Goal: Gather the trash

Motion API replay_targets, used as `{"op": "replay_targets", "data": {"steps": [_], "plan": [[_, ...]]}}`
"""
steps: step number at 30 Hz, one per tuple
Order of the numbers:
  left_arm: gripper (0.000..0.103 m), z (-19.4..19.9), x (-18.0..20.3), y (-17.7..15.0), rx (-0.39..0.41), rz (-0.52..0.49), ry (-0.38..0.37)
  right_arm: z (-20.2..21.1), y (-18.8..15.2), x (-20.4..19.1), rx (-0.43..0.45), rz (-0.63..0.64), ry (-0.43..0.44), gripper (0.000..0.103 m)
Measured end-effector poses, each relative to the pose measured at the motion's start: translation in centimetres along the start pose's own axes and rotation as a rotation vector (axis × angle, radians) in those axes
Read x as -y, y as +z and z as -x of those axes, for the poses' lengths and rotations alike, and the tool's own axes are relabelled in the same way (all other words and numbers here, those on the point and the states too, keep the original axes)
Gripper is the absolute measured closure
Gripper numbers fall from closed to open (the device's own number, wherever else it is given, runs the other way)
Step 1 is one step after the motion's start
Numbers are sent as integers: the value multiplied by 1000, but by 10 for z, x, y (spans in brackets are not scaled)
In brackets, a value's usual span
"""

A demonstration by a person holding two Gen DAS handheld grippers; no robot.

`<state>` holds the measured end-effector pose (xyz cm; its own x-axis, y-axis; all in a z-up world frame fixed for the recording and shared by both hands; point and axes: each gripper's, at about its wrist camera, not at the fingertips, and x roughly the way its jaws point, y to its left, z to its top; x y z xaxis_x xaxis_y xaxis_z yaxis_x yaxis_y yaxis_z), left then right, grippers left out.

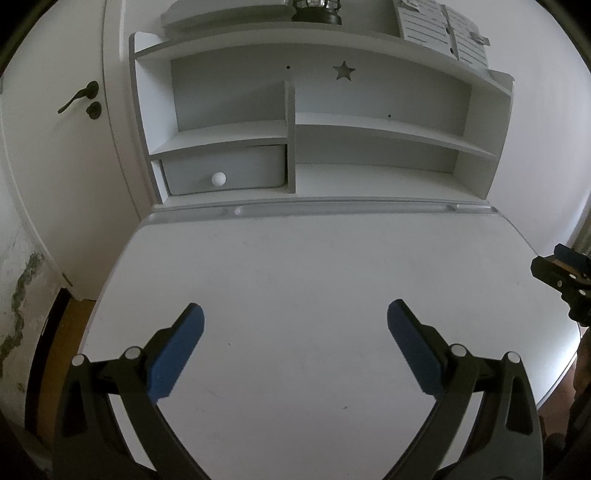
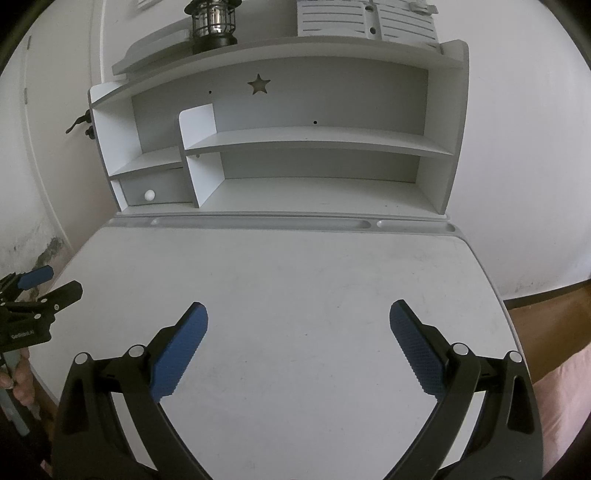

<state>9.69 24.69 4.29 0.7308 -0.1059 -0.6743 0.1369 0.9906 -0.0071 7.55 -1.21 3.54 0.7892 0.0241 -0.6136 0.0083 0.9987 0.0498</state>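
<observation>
Both grippers are hanging over the near edge of a white tabletop. The left gripper has its jaws spread wide with nothing between them, just bare tabletop showing past the blue pads. Same deal with the right gripper: jaws wide apart, gripping nothing, blue ribbed pads over the surface.

From the right wrist view you can catch the left gripper poking in at the left edge, with a hand wrapped around its handle. From the left wrist view the tip of the right gripper shows at the far right edge, off the side of the tabletop.

As for trash, I honestly can't spot any in either view. The surface only has a few faint scuffs and specks.

Further back there's a grey pen groove running along the rear edge of the tabletop. Behind that sits a white hutch with open shelves, a star cutout in its back panel, and a small drawer with a round white knob at lower left. On top of the hutch is a black lantern and a slatted white thing beside it. A white door with a dark handle is off to the left.
</observation>
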Motion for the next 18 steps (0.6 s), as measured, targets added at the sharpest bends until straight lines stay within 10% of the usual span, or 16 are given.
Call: {"op": "replay_targets", "data": {"steps": [18], "plan": [[7,0,1,0,0,-6,-1,1,0,0,1,2,1,7]]}}
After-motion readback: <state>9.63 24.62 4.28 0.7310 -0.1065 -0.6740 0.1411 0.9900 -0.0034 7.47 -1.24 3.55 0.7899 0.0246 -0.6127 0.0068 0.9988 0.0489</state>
